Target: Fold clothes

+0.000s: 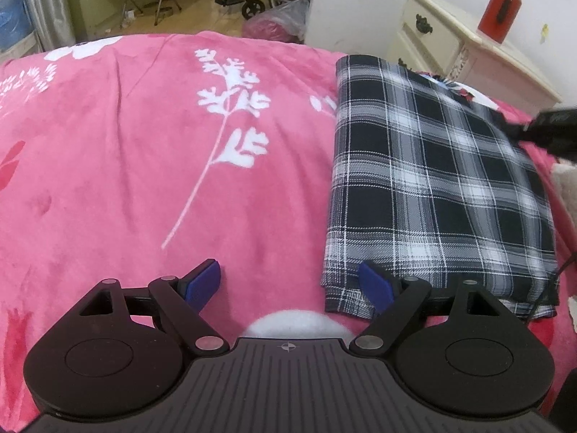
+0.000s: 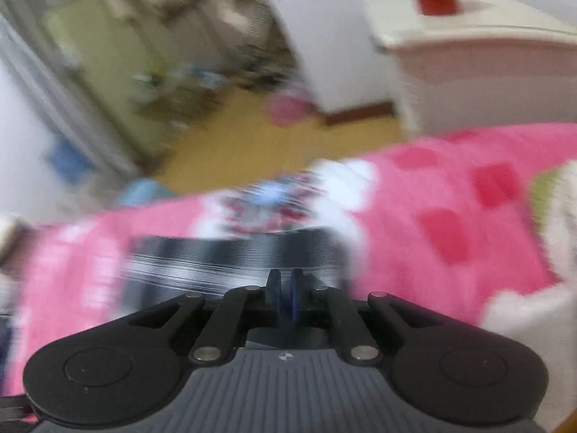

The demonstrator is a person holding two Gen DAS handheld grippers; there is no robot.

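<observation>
The left gripper [image 1: 290, 281] has its blue fingers [image 1: 202, 283] spread wide over the pink blanket [image 1: 108, 180]; its right finger overlaps the near corner of the folded plaid garment [image 1: 432, 180], which lies flat ahead and rightward. The right gripper [image 2: 285, 288] shows fingers pressed together, nothing visible between them, in a blurred view with the plaid just beyond. Farther off stands a cream nightstand [image 1: 450, 43].

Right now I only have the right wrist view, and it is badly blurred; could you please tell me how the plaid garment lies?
Observer: The plaid garment is folded into a flat rectangle on the pink blanket.
Operator: Thank you. Are the left tongs holding it?
Observer: No. The left tongs are open, with one finger at the garment's near corner.
</observation>
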